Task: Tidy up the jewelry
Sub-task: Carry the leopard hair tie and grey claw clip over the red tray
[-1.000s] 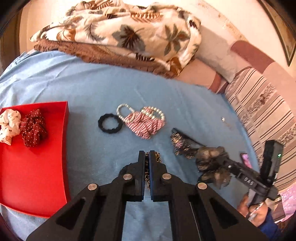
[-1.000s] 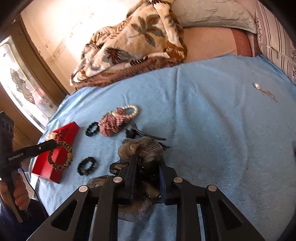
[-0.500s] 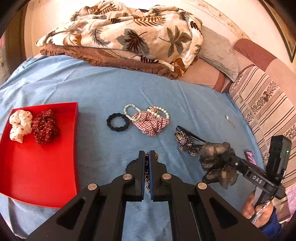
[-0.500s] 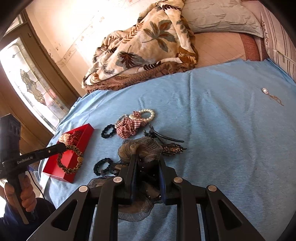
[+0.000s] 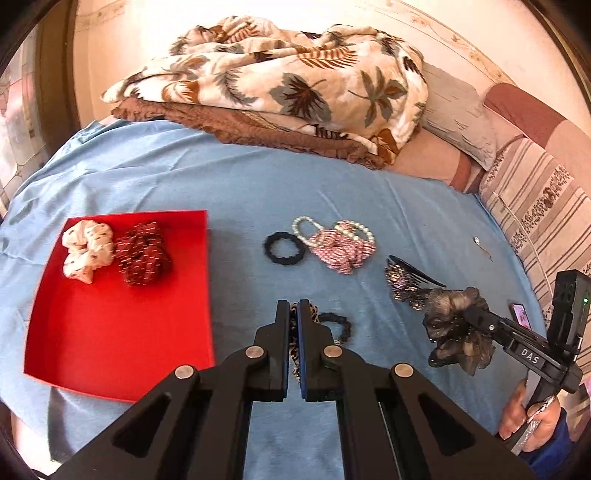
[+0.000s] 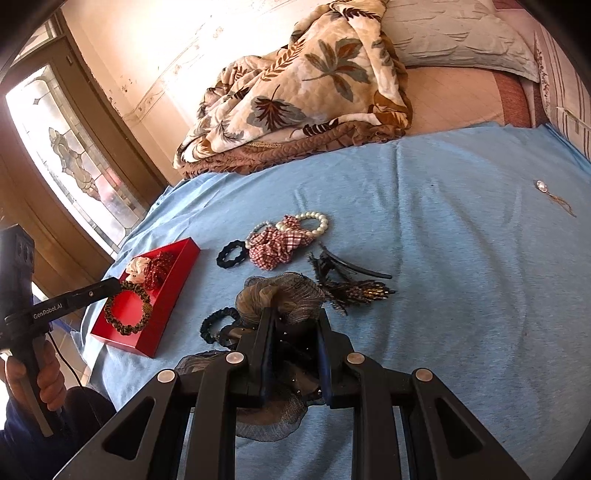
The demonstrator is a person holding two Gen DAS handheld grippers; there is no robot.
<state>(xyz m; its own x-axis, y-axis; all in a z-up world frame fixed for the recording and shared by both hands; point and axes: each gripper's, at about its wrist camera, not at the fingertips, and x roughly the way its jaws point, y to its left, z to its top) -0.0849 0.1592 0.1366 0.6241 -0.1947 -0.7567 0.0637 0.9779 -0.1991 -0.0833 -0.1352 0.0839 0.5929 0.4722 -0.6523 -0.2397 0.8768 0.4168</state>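
My left gripper (image 5: 293, 306) is shut on a leopard-print scrunchie (image 6: 146, 306), which hangs in the air just right of the red tray (image 5: 110, 332). The tray holds a white scrunchie (image 5: 86, 251) and a dark red scrunchie (image 5: 144, 253). My right gripper (image 6: 293, 314) is shut on a grey-brown mesh scrunchie (image 6: 280, 295), held a little above the blue sheet. On the sheet lie a black hair tie (image 5: 284, 248), pearl bracelets with a red checked scrunchie (image 5: 340, 251), a beaded black hair clip (image 5: 402, 280) and a second black scrunchie (image 5: 336, 325).
A folded leaf-print blanket (image 5: 295, 85) and pillows (image 6: 461, 33) lie along the far side of the bed. A small pendant (image 6: 541, 184) sits alone on the sheet at the right. A phone (image 5: 521, 315) lies near the right edge. A window (image 6: 66, 155) is at the left.
Both grippers have risen a little with their scrunchies. The left one has drawn back and tilted up, so more of the tray and the second black scrunchie show.
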